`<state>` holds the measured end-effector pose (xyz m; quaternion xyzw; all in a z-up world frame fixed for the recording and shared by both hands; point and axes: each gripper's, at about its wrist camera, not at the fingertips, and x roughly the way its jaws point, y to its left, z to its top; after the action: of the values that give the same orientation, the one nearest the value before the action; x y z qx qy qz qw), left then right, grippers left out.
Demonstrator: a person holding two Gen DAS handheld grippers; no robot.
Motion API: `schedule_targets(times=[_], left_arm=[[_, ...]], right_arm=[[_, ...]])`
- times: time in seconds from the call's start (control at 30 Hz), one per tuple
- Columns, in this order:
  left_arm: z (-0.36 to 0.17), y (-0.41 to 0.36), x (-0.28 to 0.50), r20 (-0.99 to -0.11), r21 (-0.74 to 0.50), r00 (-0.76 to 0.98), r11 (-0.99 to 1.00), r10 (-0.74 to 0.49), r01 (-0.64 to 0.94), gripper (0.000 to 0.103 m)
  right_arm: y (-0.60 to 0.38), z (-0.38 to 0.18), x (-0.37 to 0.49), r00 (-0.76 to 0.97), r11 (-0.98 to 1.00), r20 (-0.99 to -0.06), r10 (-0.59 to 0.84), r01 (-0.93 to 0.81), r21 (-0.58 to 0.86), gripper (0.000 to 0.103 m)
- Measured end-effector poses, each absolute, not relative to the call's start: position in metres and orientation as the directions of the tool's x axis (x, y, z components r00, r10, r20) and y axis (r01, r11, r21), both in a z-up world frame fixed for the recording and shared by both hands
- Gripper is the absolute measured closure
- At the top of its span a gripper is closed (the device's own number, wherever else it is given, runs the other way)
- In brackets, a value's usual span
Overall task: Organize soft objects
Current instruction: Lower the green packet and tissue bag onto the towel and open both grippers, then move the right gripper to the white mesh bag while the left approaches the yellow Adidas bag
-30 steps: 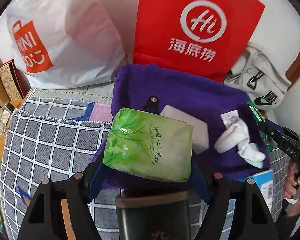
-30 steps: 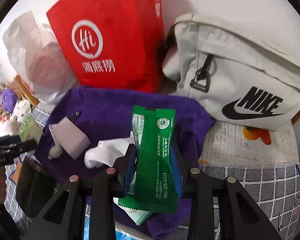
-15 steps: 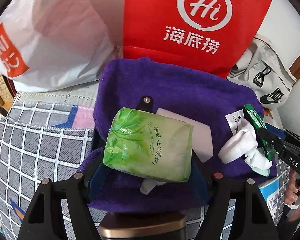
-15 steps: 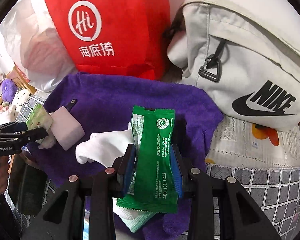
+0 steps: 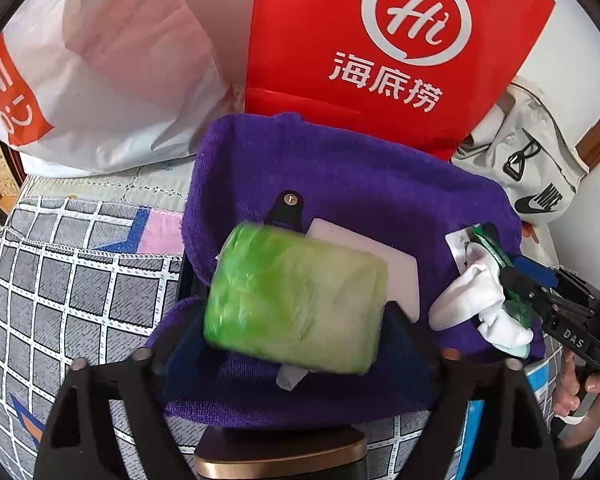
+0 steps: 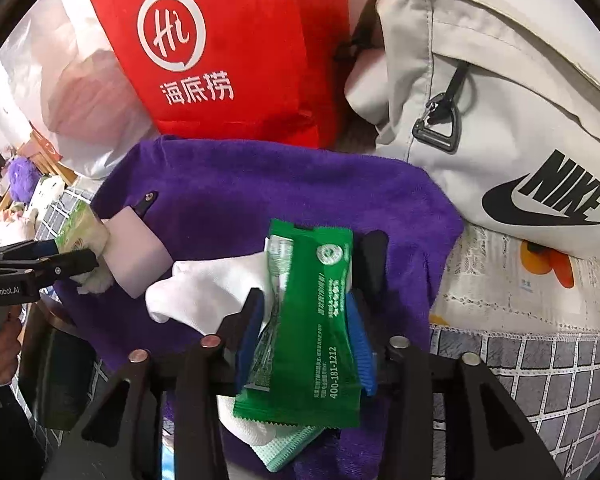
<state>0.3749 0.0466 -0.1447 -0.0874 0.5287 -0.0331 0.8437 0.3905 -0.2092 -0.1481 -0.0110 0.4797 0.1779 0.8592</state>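
While its jaws were opening, the left gripper [image 5: 296,356] had a blurred, soft green plastic tissue pack [image 5: 296,300] between its fingers, print unreadable and contact impossible to judge, above a fuzzy purple towel [image 5: 360,184]. Also opening, the right gripper [image 6: 304,340] framed one glossy green sachet [image 6: 316,320], apparently loose, over a partly hidden white sock [image 6: 204,292] on that towel. Behind stood one red paper bag [image 5: 380,40], one crinkled white plastic bag [image 5: 112,80] and one beige canvas bag [image 6: 500,100].
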Motion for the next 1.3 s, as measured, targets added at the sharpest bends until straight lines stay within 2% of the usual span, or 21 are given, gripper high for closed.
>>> schedule_targets(times=[0.07,0.1,0.33,0.63,0.87,1.03,1.3], left_arm=[[-0.143,0.046,0.373,-0.884,-0.186,0.442,0.982,-0.152,-0.035,0.016],[-0.142,0.046,0.372,-0.883,-0.189,0.443,0.981,-0.154,-0.036,0.016],[-0.127,0.046,0.359,-0.876,-0.169,0.465,0.985,-0.130,-0.043,0.016],[-0.093,0.058,0.315,-0.840,-0.184,0.532,0.978,-0.107,-0.094,0.016],[-0.060,0.063,0.252,-0.766,-0.206,0.632,0.976,-0.118,-0.068,0.016],[-0.042,0.063,0.210,-0.731,-0.159,0.680,0.984,-0.066,-0.076,0.016],[-0.062,0.058,0.157,-0.773,-0.193,0.624,0.979,-0.115,-0.059,0.016]], right_arm=[[-0.208,-0.145,0.389,0.491,0.935,-0.818,0.301,-0.319,0.153,0.037],[-0.208,-0.144,0.388,0.494,0.934,-0.815,0.303,-0.323,0.151,0.036],[-0.201,-0.129,0.379,0.525,0.930,-0.793,0.309,-0.341,0.136,0.036],[-0.220,-0.089,0.345,0.595,0.933,-0.724,0.348,-0.299,0.202,0.036],[-0.238,-0.062,0.286,0.641,0.936,-0.683,0.349,-0.282,0.213,0.036],[-0.241,-0.065,0.240,0.608,0.921,-0.693,0.387,-0.289,0.261,0.036],[-0.231,-0.088,0.158,0.577,0.924,-0.731,0.365,-0.319,0.210,0.036]])
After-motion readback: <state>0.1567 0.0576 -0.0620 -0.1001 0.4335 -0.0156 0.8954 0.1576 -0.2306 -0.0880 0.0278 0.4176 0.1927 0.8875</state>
